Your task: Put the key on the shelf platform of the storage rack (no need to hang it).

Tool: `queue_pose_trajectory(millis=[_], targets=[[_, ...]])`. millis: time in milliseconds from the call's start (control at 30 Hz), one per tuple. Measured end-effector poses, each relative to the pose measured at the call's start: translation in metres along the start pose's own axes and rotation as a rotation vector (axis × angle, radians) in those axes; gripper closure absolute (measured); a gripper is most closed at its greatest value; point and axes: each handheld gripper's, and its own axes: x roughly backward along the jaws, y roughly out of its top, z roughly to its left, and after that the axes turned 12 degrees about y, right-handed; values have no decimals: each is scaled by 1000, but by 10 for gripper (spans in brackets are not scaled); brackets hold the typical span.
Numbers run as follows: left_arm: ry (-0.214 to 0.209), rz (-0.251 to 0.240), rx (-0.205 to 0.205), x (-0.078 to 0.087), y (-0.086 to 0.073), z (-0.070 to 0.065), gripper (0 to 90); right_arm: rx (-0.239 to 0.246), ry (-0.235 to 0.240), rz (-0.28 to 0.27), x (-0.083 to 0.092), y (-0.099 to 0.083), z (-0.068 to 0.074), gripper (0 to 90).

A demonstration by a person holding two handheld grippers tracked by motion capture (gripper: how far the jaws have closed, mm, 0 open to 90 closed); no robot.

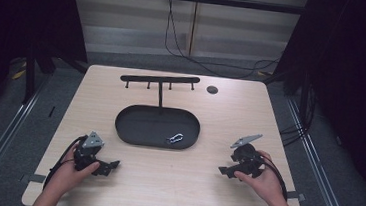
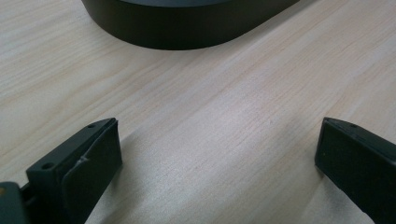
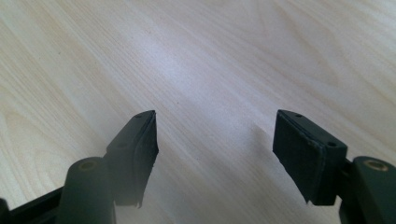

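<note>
Down at the bottom of the high view, left gripper point(image 1: 107, 166) sits lower left, jaws spread, nothing between them; right gripper point(image 1: 226, 170) lower right, likewise released. Farther up, mid-frame, the carabiner point(image 1: 174, 139) lies in the black oval tray point(image 1: 128, 128), hook rack point(image 1: 160, 79) beyond.

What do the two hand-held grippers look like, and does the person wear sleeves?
Both the left gripper and the right gripper are matte black, each with two blocky jaws lined with flat dark pads, small screw holes, a grey three-cornered plate on top and a black trailing cable. The forearms are bare, with no sleeves.
</note>
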Motion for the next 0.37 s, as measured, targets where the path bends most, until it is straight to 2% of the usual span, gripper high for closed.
queue_pose_trajectory(millis=[167,367], targets=[[0,0,1,0,0,0,2,-7,-2,11,-1,-3,-1,310],[0,0,2,0,0,0,1,11,-6,6,-2,-2,1,311]])
